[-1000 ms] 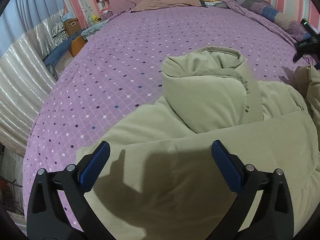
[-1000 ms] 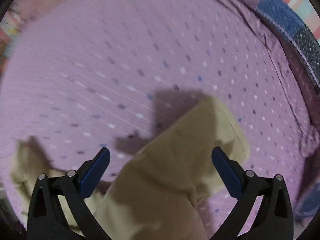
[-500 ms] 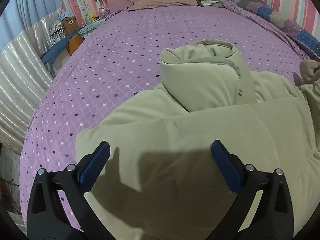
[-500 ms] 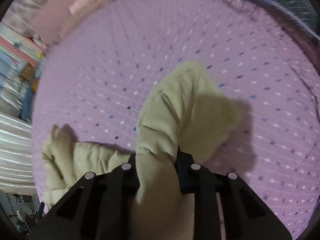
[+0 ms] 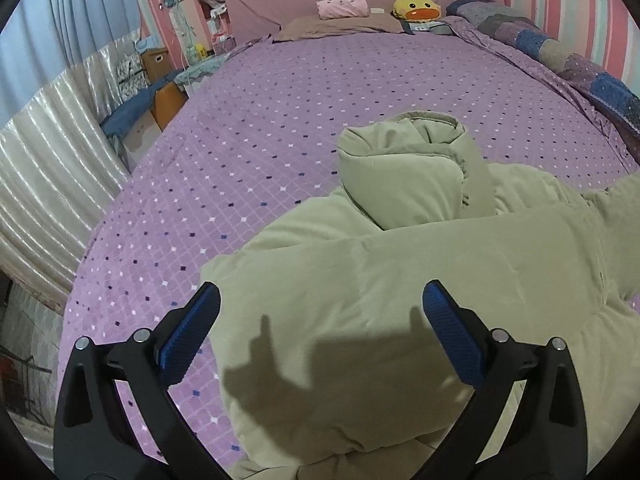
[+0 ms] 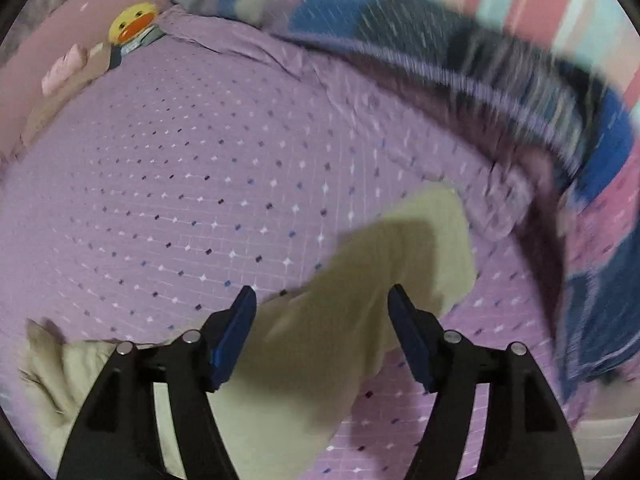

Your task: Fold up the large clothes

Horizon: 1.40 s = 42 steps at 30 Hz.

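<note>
While the left claw (image 5: 320, 316) hangs over the bed with its blue pads (image 5: 190, 338) spread wide, nothing sits between them; it is open and grips nothing. To its left, past the bed edge, stand a pale ribbed curtain (image 5: 44, 188) and, further off, a brown box (image 5: 154, 62). Under the left pad lies the purple sheet (image 5: 256, 128) with its small diamond pattern. Directly below and ahead of the claw lies the coat (image 5: 400, 280), a puffy olive-green one, its body folded across from the left pad to beyond the right pad. The claw's shadow falls on the fabric between the pads. Just ahead of the claw the coat's hood (image 5: 412, 172) stands up in a rolled lump. Far ahead, at the head of the bed, sit a pink pillow (image 5: 342, 6) and, to its right, a yellow duck toy (image 5: 416, 8). A patchwork quilt (image 5: 552, 52) runs along the bed's right side.

Further right, the right claw (image 6: 322, 328) points steeply down at the sheet, and its jaws have just been opening. Its pads (image 6: 236, 336) stand apart and press on nothing. A sleeve (image 6: 384, 280) of the coat lies flat on the sheet below and ahead of it, between the pads in the view but not gripped. More of the coat bunches to the claw's lower left. The view is blurred on the right, where the quilt streaks past.
</note>
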Available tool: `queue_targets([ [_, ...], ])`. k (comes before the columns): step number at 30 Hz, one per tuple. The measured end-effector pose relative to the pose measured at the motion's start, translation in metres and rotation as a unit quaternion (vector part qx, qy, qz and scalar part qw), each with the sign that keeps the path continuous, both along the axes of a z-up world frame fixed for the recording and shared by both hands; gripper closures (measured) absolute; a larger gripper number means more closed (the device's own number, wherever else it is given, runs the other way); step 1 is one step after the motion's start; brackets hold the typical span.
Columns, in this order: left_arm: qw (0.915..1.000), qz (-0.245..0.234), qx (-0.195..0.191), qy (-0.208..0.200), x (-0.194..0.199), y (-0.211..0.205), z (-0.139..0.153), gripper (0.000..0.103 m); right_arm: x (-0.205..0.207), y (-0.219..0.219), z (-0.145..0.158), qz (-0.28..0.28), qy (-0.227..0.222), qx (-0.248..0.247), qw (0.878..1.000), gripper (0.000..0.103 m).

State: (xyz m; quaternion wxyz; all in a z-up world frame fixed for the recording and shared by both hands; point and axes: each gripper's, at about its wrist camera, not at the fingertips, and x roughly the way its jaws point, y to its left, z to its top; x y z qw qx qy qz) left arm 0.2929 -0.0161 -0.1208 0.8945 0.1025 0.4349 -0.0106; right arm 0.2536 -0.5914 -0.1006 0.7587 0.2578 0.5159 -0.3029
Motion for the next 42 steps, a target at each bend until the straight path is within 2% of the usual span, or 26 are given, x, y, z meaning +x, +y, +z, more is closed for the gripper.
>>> queue_targets([
  [1,1.0,-0.001,0.006,-0.003,-0.001,0.0,0.001,0.003,-0.01,-0.013,-0.003,-0.005,-0.028,0.028,0.999,0.033],
  [2,0.9999,-0.002,0.014,-0.005,-0.001,0.0,0.0,0.003,-0.02,-0.021,-0.004,-0.007,-0.042,0.036,0.998,0.026],
  [3,0.9998,-0.001,0.017,-0.003,0.001,0.001,0.0,0.003,-0.028,-0.027,-0.005,-0.008,-0.044,0.033,0.998,0.019],
  [4,0.9998,0.001,0.018,0.0,0.003,0.001,-0.002,0.003,-0.039,-0.035,-0.01,-0.008,-0.039,0.02,0.999,0.018],
  [6,0.9999,0.006,0.007,0.012,0.007,0.003,-0.009,0.003,-0.054,-0.047,-0.023,-0.011,-0.031,0.016,0.999,0.017],
  [9,0.9996,0.016,0.002,0.023,0.011,0.003,-0.02,0.003,-0.082,-0.07,-0.058,-0.031,-0.045,0.054,0.997,0.017],
  [11,0.9993,0.025,0.005,0.026,0.012,0.004,-0.027,0.003,-0.097,-0.077,-0.091,-0.044,-0.072,0.08,0.993,0.017],
  [15,0.9984,0.037,0.012,0.042,0.014,0.007,-0.037,0.003,-0.105,-0.084,-0.141,-0.083,-0.096,0.095,0.987,0.017],
  [17,0.9979,0.041,0.018,0.046,0.013,0.008,-0.038,0.003,-0.107,-0.083,-0.166,-0.104,-0.121,0.122,0.98,0.017],
  [18,0.9978,0.041,0.022,0.046,0.012,0.009,-0.037,0.003,-0.107,-0.08,-0.167,-0.103,-0.128,0.109,0.98,0.02],
  [19,0.9979,0.041,0.024,0.045,0.011,0.009,-0.036,0.003,-0.104,-0.074,-0.165,-0.088,-0.133,0.082,0.984,0.028],
  [20,0.9979,0.04,0.028,0.043,0.01,0.009,-0.035,0.003,-0.102,-0.071,-0.165,-0.073,-0.14,0.078,0.984,0.058],
  [21,0.9978,0.04,0.031,0.042,0.011,0.009,-0.035,0.003,-0.101,-0.07,-0.165,-0.064,-0.149,0.084,0.983,0.076],
  [23,0.9977,0.039,0.039,0.039,0.011,0.007,-0.034,0.003,-0.101,-0.067,-0.154,-0.046,-0.166,0.079,0.982,0.089],
  [24,0.9977,0.038,0.041,0.038,0.011,0.007,-0.033,0.003,-0.101,-0.064,-0.145,-0.034,-0.172,0.069,0.982,0.091],
  [28,0.9974,0.039,0.049,0.036,0.01,0.006,-0.033,0.003,-0.095,-0.036,-0.097,0.033,-0.197,0.026,0.979,0.093],
  [34,0.9983,0.038,0.027,0.034,0.003,0.018,-0.028,0.003,-0.069,0.045,-0.021,0.156,-0.236,0.002,0.959,0.094],
  [37,0.9986,0.043,0.015,0.025,-0.002,0.032,-0.019,0.003,-0.058,0.086,0.011,0.207,-0.269,0.016,0.941,0.094],
  [40,0.9986,0.049,0.008,0.018,-0.006,0.047,-0.011,0.003,-0.045,0.132,0.046,0.274,-0.303,0.041,0.912,0.095],
  [42,0.9982,0.058,0.0,0.015,-0.009,0.06,-0.006,0.003,-0.04,0.16,0.061,0.303,-0.312,0.052,0.899,0.095],
])
